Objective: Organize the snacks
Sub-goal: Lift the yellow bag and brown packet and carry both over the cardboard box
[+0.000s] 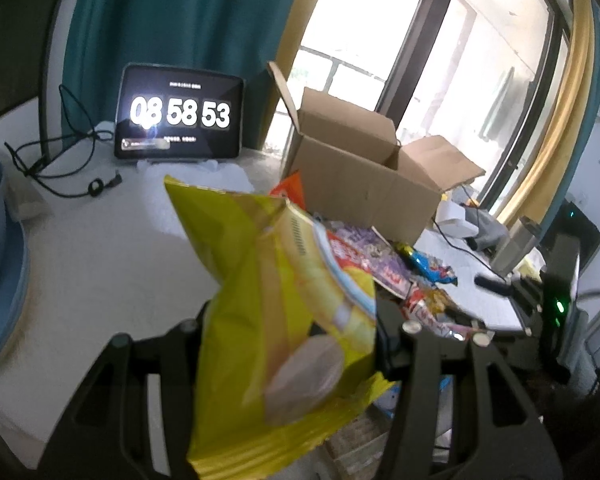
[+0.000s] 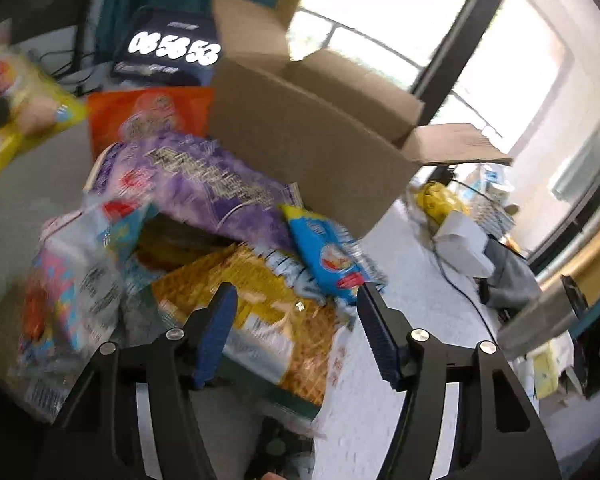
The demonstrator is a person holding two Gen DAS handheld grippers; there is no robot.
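The left hand-held gripper is clamped on a yellow snack bag, held above the bench. The right hand-held gripper stands open and empty over the snack pile, which lies against the open cardboard box.

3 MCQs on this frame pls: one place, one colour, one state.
1. Where is the cardboard box?
A. behind the snack pile
B. on the floor
C. on a chair

2. What colour is the bag in the left gripper?
A. purple
B. yellow
C. green

3. How do the right gripper jaws stand?
A. shut on a bag
B. shut, empty
C. open, empty

Answers: 1 A, the box stands beyond the packets; 2 B, the bag is yellow; 3 C, a gap shows between the pads.
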